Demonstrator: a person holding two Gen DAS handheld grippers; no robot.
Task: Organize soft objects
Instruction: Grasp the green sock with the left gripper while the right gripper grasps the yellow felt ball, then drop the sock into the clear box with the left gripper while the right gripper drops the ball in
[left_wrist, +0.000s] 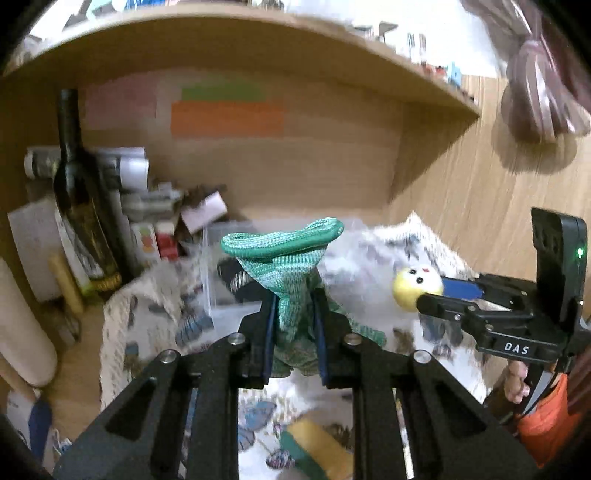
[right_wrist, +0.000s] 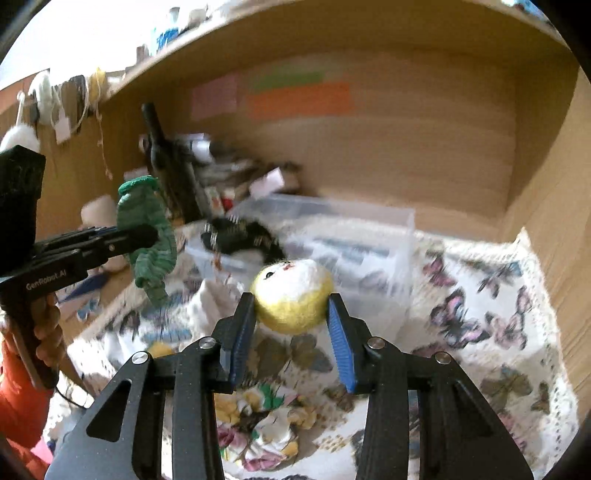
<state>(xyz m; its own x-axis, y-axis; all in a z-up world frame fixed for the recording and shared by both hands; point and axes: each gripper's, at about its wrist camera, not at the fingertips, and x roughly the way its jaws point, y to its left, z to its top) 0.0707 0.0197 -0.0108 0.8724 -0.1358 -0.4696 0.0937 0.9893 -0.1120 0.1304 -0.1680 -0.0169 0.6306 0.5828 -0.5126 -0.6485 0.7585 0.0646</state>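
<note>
Left wrist view: the left gripper (left_wrist: 294, 314) is clamped on a green sock (left_wrist: 291, 273) at frame centre. The sock's long axis runs up the frame, open cuff uppermost; its lower end is hidden between the blue pads (left_wrist: 269, 339). At right, the right gripper (left_wrist: 424, 293) pinches a yellow ball (left_wrist: 412, 286), half covered by the near finger. Behind, a bottle (left_wrist: 79, 206) leans at left; the cloth (left_wrist: 147, 325) is blurred.

Right wrist view: the right gripper (right_wrist: 291, 306) holds the ball (right_wrist: 291, 295) between its pads at frame centre, face pointing up-left. At left, the left gripper (right_wrist: 147, 236) grips the sock (right_wrist: 149, 236), which hangs roughly vertical, cuff up. A clear bin (right_wrist: 351, 229) sits behind the ball; the dark item (right_wrist: 240, 236) in it is too blurred to identify, possibly another sock. The butterfly cloth (right_wrist: 498, 314) fills the lower right.
</note>
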